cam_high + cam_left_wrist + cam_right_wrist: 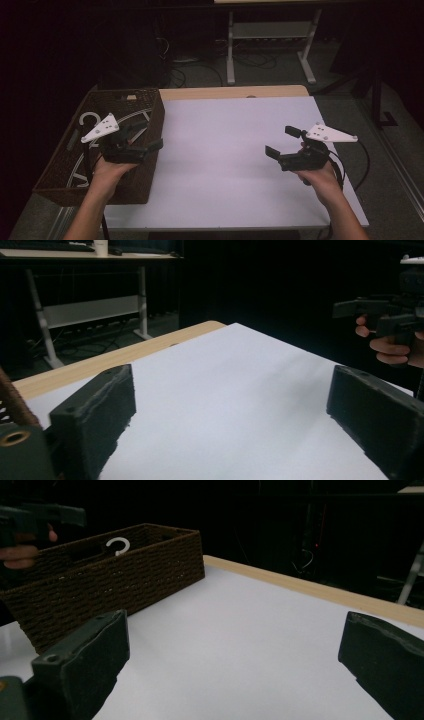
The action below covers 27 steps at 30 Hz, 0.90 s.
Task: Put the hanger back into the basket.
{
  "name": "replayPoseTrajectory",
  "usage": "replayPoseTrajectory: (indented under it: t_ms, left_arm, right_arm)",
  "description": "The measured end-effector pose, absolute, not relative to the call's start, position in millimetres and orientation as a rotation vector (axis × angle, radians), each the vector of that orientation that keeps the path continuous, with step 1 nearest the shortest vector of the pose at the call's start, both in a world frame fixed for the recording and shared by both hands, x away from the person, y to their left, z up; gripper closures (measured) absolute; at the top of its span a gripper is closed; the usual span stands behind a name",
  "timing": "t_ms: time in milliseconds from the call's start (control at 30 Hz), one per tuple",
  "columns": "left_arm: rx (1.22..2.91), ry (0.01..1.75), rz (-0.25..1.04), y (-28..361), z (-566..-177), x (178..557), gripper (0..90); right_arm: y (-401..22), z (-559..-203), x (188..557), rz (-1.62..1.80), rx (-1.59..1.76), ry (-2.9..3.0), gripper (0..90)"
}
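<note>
Two grippers are up and neither carries anything, so we judge the work as barely begun: the hangers lie in the basket and none has been brought onto the white sheet.

From the high view, we hold the left gripper [142, 136] above the near right corner of the one woven basket [60, 165], jaws spread and empty. Below and behind it, inside the basket, we count one white hook [89, 119] and a few pale hanger bars [131, 116]; the exact number of hangers we cannot tell. Our right gripper [282, 141] hovers well apart, over the right part of the sheet [225, 150], jaws spread too.

From the left gripper view, the left gripper [230, 410] looks across bare sheet between its wide jaws; far ahead to its right hangs the right gripper [372, 315].

From the right gripper view, the right gripper [232, 655] is likewise wide and empty. Ahead to its left stands the basket [115, 580], the hook [117, 544] peeping over its rim.

Left to do, in our judgement: everything, beginning with a reach down into the basket.
</note>
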State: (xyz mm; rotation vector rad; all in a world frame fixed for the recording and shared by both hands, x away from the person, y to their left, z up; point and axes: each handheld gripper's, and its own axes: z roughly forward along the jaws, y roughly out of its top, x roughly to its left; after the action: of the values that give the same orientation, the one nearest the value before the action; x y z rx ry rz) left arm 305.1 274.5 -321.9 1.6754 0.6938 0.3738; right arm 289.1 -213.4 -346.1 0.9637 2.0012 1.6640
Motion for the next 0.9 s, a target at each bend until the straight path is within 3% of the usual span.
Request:
replayPoseTrajectory:
  t_ms: [900]
  left_arm:
    - [1.671, 0.685, 0.356, 270.4, -334.7, 305.5, 2.5]
  right_arm:
    - [-210.8, -328.2, 303.4, 1.681, 0.919, 1.972, 0.0]
